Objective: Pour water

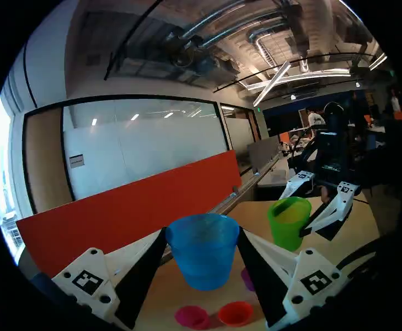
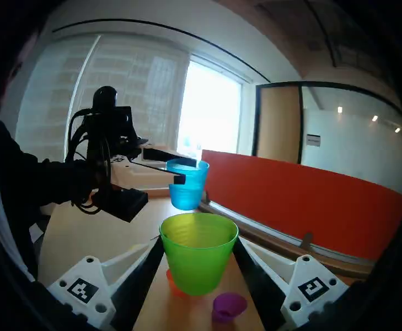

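- Two big plastic cups in play, one per gripper, both held up off the wooden table (image 1: 253, 215).
- The left gripper (image 1: 202, 237) is clamped on the blue cup (image 1: 202, 262) — one finger on each side. The cup is roughly upright and sits close to the camera in the left gripper view.
- The right gripper (image 2: 199, 245) has the green cup (image 2: 198, 265) the same way, with both fingers pressed against its sides and the rim facing up.
- In the left gripper view, the green cup sits farther off to the right. In the right gripper view, the blue cup hangs farther off and a bit left. The two cups are apart, not touching.
- Water: honestly can't tell if either cup has any in it — the blue one is see-through-ish, but I can't make out a level.
- Three little ones stand on the table near the blue cup: a pink small cup (image 1: 192, 317), an orange small cup (image 1: 235, 313) just right of it, and a purple small cup (image 1: 247, 278) partly hidden by the finger. Their contents are too small to tell.
- An orange divider panel (image 1: 129, 212) runs along the table's far edge.
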The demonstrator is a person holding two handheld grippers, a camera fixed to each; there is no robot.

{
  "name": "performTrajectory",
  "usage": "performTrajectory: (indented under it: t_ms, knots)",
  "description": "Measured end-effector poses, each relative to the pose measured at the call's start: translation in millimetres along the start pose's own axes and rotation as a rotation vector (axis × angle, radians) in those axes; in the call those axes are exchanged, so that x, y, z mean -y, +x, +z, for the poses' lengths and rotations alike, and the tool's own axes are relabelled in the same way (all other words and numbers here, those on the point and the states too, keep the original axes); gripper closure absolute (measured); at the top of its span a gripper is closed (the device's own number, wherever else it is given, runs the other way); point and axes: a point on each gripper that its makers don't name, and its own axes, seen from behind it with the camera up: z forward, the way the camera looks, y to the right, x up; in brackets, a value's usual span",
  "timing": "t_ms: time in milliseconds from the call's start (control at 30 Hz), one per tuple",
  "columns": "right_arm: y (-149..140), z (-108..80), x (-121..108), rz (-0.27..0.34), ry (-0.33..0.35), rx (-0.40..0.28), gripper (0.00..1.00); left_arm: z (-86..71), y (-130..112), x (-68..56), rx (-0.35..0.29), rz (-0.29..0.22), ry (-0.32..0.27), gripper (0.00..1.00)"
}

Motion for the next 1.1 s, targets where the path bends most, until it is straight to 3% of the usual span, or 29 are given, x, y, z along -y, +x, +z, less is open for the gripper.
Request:
performTrajectory:
  t_ms: [1100]
  knots:
    - [7.9, 33.9, 18.3, -0.002, 0.079, -0.015, 0.10, -16.7, 13.5, 2.3, 0.006, 0.130, 0.037, 0.11]
